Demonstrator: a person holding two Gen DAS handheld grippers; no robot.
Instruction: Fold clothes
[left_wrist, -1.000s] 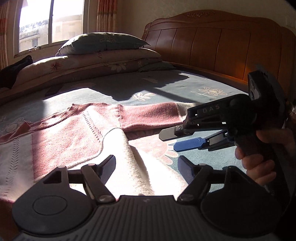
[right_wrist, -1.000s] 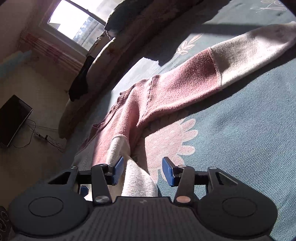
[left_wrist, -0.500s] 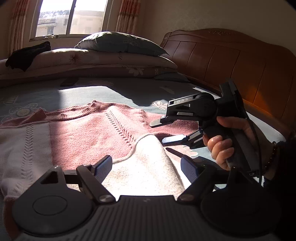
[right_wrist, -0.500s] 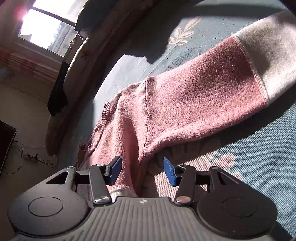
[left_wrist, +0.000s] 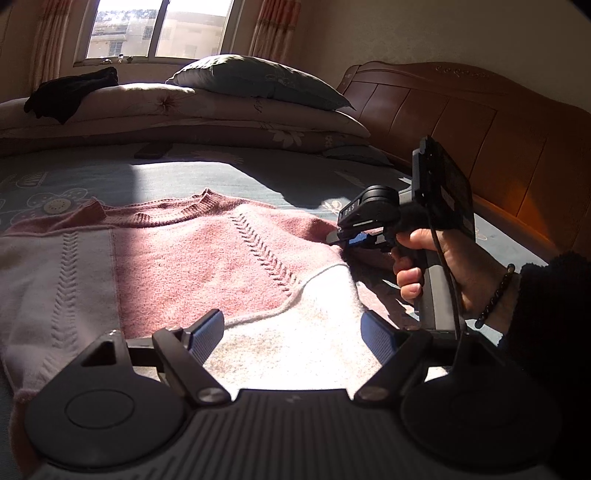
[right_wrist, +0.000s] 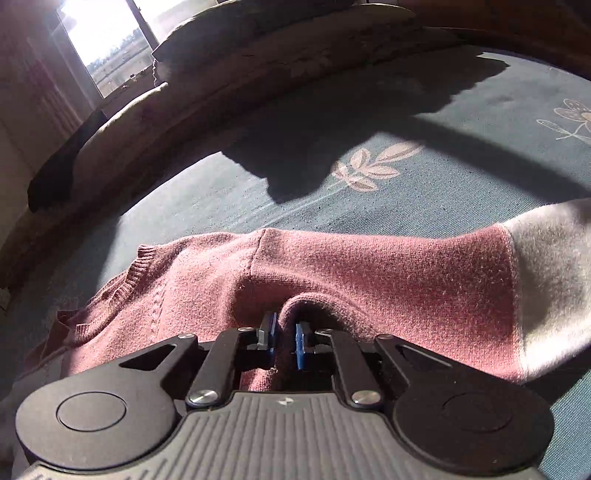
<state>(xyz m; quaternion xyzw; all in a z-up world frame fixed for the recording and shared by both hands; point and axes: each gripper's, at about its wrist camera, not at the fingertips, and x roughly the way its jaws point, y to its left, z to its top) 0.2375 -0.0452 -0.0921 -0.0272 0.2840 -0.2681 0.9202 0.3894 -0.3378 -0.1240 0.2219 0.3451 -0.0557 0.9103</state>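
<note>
left wrist view: pink and cream sweater (left_wrist: 192, 258) lies flat on the blue flowered bedsheet (left_wrist: 221, 177), neckline toward the stacked pillows (left_wrist: 258, 81). landmark throughout: the sweater. left gripper (left_wrist: 291, 336) hovers low over the sweater's cream lower part, fingers spread wide apart, nothing between them; sunlit cream knit shows in the gap. beyond the sweater's right edge, a hand (left_wrist: 439, 266) grips the handle of the right gripper (left_wrist: 349, 238), whose tips sit down at the sweater's side near the armpit. a dark sleeve and a bead bracelet (left_wrist: 495, 295) show at that wrist. behind the sweater, on the far side of the sheet, folded quilts under the pillows, a black garment (left_wrist: 70, 92) draped on them, window (left_wrist: 159, 29) above. wooden headboard (left_wrist: 461, 122) off to the sweater's right.

right wrist view: the right gripper (right_wrist: 284, 339) is nearly closed, blue pads pinching a raised fold of pink knit at the sweater's underarm seam. the fold bulges up just past the pads. the sleeve (right_wrist: 424, 280) runs off to the right from that pinch, pink turning cream toward the cuff end, lying on the sheet. ribbed collar (right_wrist: 136, 266) to the left of the pinch. hard shadow falls on the sheet beyond the sweater, beside a leaf print (right_wrist: 369, 166).
</note>
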